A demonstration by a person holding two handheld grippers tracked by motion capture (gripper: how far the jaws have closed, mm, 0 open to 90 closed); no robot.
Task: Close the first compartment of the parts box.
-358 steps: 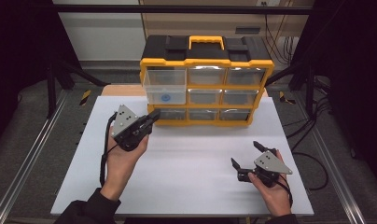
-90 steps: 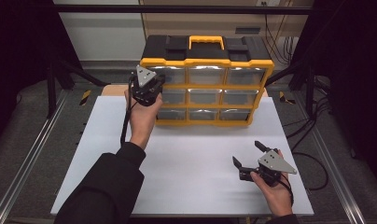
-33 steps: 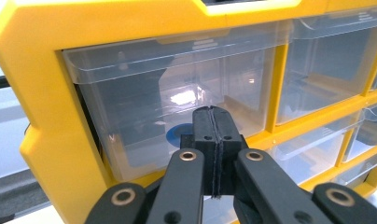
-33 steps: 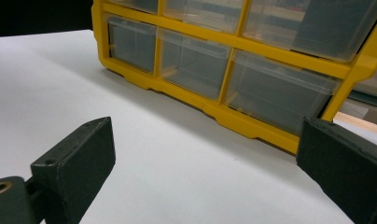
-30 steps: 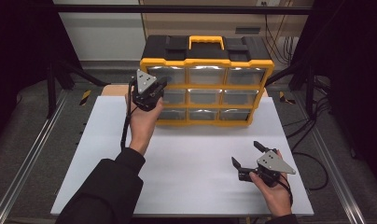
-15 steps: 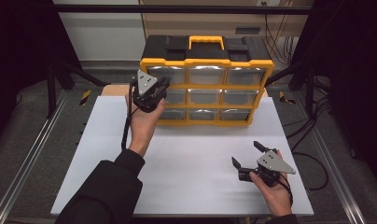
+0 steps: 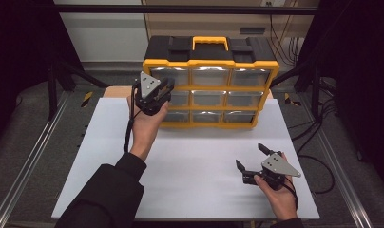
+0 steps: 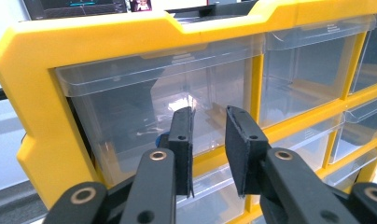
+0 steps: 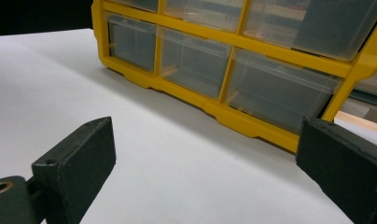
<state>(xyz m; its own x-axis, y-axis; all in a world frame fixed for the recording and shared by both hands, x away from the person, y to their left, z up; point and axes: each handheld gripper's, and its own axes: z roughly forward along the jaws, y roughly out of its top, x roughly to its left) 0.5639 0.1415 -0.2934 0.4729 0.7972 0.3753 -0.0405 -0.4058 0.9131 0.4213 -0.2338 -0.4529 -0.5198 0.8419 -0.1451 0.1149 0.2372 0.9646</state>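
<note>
A yellow-and-black drawer organizer [image 7: 210, 61] stands at the back of the white table [image 7: 195, 164], with clear drawers in three rows. My left gripper [image 7: 167, 90] is raised at its left column, level with the top and middle drawers. Its jaws sit a narrow gap apart in front of the clear top-left drawer [image 8: 130, 109], and nothing lies between them; whether they touch the drawer I cannot tell. My left gripper [image 8: 209, 119] looks straight at that drawer. My right gripper [image 7: 249, 156] rests low near the table's front right, wide open and empty. My right gripper [image 9: 205, 135] faces the organizer's bottom row [image 9: 196, 63].
Metal rails [image 7: 26, 166] run along both sides of the table. Black poles and cables [image 7: 318, 137] stand at the right. A wooden board [image 7: 115, 90] shows behind the table's back left corner. Bare white surface lies between the two hands.
Long before, my left gripper was low over the table; it has since risen to the organizer's top-left drawer. Over the last second it has drifted slightly down. The right gripper has stayed put.
</note>
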